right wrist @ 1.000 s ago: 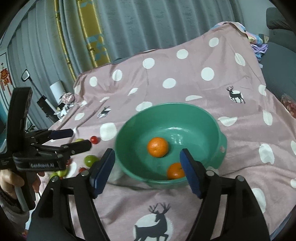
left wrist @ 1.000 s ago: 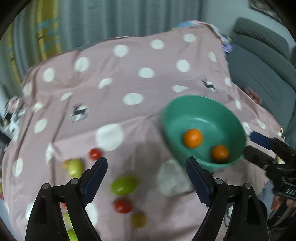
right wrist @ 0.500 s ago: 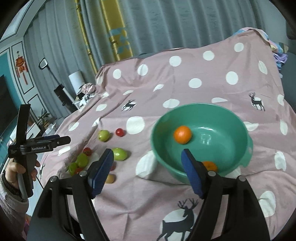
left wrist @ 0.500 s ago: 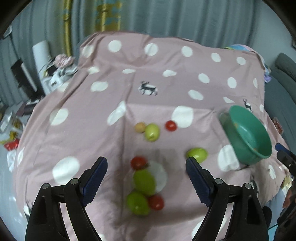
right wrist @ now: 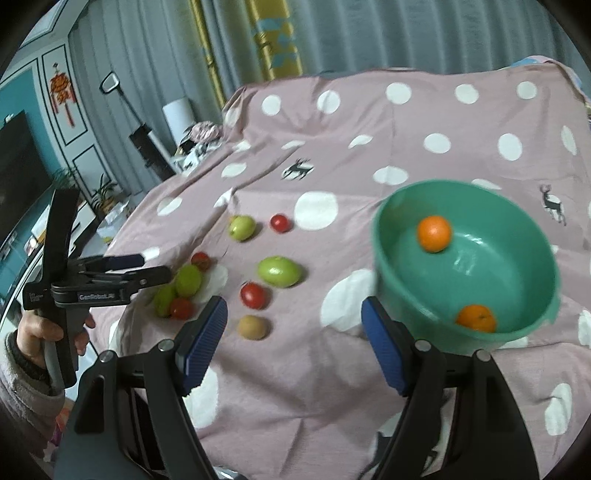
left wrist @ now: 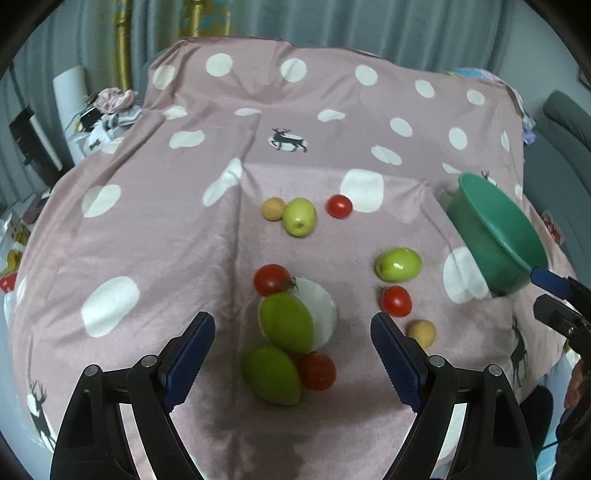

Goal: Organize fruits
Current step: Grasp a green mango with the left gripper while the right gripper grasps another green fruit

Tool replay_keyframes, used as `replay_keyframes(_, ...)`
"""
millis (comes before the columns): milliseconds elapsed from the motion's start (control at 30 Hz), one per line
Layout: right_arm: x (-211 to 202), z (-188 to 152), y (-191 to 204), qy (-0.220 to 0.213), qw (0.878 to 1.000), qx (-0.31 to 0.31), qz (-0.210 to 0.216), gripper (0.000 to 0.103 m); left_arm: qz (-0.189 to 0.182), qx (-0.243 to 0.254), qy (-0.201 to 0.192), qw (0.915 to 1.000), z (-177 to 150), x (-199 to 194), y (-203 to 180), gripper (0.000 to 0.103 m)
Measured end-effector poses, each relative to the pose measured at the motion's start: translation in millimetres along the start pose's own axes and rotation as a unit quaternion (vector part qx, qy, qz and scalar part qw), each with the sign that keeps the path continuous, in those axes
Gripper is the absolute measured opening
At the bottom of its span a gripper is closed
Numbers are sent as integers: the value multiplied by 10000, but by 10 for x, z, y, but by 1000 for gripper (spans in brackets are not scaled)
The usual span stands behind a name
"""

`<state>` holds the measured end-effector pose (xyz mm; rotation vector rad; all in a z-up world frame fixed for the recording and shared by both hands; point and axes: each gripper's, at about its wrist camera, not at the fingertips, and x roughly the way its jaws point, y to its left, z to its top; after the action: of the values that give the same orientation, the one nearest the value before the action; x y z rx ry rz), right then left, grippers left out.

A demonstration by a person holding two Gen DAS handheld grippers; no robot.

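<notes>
Pink cloth (left wrist: 155, 236) with white dots and small deer prints covers the whole surface you work over, and grey curtains (left wrist: 332, 22) with a yellow band hang behind its far edge. At the left of the room you have a teal wall (right wrist: 22, 92) with a red ornament and a dark screen.

Your left gripper (left wrist: 291, 354) hangs over the loose fruit with its jaws wide and nothing between the pads; two green fruits (left wrist: 286, 325) and two tomatoes (left wrist: 272, 279) lie just ahead of it, with more fruit scattered toward the right. Your right gripper (right wrist: 293, 339) is also wide and empty, near the green bowl (right wrist: 384, 266) at the right, which holds two oranges (right wrist: 434, 233).

From the left wrist view the bowl's inside is hidden by its tilted wall, and your right gripper is cut off at the frame edge. The near green fruit is blurred.

Since a second ago, your left gripper has swung away from the bowl to the fruit cluster, and your right view has shifted left, bringing the loose fruit into sight.
</notes>
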<state>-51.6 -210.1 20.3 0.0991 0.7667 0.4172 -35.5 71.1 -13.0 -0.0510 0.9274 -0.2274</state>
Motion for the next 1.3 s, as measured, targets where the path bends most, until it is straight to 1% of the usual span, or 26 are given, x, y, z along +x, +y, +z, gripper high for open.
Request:
replay_keyframes(133, 119, -2, 72, 153, 9998, -49, 112, 76, -24, 116, 103, 9999, 7, 130, -58, 86)
replay_keyframes(200, 164, 2, 98, 206, 9997, -92, 135, 76, -64, 130, 185, 9997, 8, 199, -73, 79)
replay_keyframes(300, 215, 5, 115, 268, 9994, -133, 157, 76, -165, 91, 294, 9994, 22, 297, -57, 70)
replay_keyframes(400, 260, 11, 105, 330, 9992, -90, 222, 76, -179, 62, 337, 9993, 34, 350, -37, 66)
replay_keyframes(467, 301, 18, 102, 373, 9989, -62, 262, 75, -183, -10, 354, 9992, 40, 376, -6, 62)
replay_keyframes(567, 376, 27, 85, 458, 9981, 19, 401, 75, -183, -16, 409, 9990, 38, 423, 30, 57)
replay_keyframes(633, 417, 33, 87, 500, 9978, 24, 439, 75, -181, -26, 528, 9984, 31, 491, 49, 52)
replay_keyframes(667, 443, 38, 99, 520, 9977, 18, 446, 75, -164, -42, 576, 9982, 27, 520, 62, 49)
replay_keyframes(800, 584, 111, 137, 612, 9967, -5, 530, 75, -249, -74, 582, 9980, 30, 574, 99, 39)
replay_keyframes(1033, 893, 238, 161, 885, 9945, -68, 550, 69, -578, -115, 415, 9974, 18, 528, 170, 38)
replay_keyframes(1133, 1033, 301, 180, 1002, 9939, -113, 447, 69, -691, -246, 335, 9967, 17, 488, 224, 38)
replay_keyframes(1300, 1223, 423, 195, 1127, 9933, -222, 109, 69, -837, -296, 172, 9959, 25, 371, 261, 38)
